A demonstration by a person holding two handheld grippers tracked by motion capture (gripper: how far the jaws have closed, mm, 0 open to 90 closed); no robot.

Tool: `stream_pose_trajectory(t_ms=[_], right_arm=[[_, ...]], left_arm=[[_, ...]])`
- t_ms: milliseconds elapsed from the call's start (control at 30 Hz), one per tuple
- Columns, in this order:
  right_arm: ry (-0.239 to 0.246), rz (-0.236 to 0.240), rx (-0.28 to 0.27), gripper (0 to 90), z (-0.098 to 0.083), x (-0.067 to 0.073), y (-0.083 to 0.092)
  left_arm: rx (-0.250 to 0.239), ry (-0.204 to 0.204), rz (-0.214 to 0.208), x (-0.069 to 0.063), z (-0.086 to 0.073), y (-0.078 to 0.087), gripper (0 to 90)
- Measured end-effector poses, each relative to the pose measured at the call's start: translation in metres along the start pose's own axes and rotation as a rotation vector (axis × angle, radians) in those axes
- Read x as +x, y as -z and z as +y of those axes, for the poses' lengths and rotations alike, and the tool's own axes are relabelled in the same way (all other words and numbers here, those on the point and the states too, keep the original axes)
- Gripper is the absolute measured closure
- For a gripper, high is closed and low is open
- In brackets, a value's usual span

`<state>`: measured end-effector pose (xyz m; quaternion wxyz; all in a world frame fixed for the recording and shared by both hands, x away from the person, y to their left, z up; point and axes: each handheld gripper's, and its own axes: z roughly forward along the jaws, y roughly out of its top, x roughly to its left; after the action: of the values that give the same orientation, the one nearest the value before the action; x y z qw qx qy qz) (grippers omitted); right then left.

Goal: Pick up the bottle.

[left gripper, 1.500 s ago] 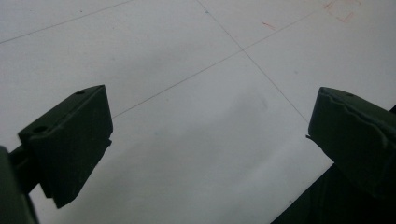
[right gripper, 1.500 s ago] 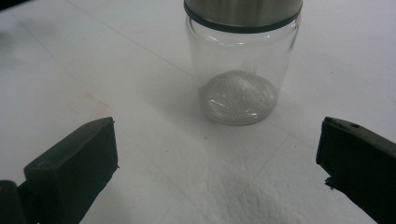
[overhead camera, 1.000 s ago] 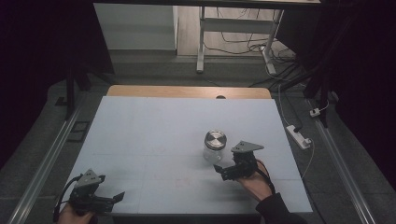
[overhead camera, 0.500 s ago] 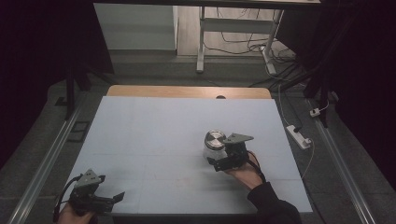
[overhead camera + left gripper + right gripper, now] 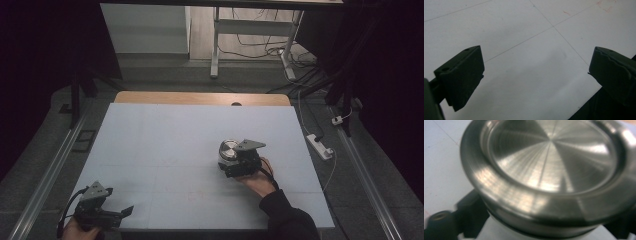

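Two claws we hold over the pale table [image 5: 165, 145], our right claw [image 5: 229, 161] just closed around the white, steel-lidded jar [image 5: 229, 149] right of centre, our left claw [image 5: 122, 212] spread wide, empty, near the front-left corner.

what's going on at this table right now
A person works at a pale table with a tool in each hand. The right tool has reached a small jar with a shiny metal lid, and its jaws have just been closing around the jar's white body below the lid; the jar still stands on the table. The left tool waits open near the front left corner, with nothing between its jaws.
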<state>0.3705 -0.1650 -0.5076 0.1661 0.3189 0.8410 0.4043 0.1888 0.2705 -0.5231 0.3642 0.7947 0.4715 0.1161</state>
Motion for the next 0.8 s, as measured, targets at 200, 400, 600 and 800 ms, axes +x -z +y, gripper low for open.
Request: stream_pose_trajectory(t_ms=[200, 400, 600, 800], right_arm=[[0.022, 0.007, -0.001, 14.3, 0.0005, -0.0008, 0.0008], [0.029, 0.012, 0.0, 14.5, 0.001, -0.0018, 0.0011], [0.04, 0.018, 0.007, 14.6, 0.0017, -0.0019, 0.002], [0.06, 0.037, -0.01, 14.7, 0.0055, 0.0036, 0.006]], left_arm=[[0.0, -0.001, -0.001, -0.0002, 0.0, 0.0002, 0.9], [0.0, -0.002, -0.002, -0.0001, 0.0, 0.0002, 1.0], [0.0, -0.003, -0.004, 0.0, 0.0, 0.0003, 1.0], [-0.004, -0.001, -0.004, 0.0003, -0.0001, 0.0005, 1.0]])
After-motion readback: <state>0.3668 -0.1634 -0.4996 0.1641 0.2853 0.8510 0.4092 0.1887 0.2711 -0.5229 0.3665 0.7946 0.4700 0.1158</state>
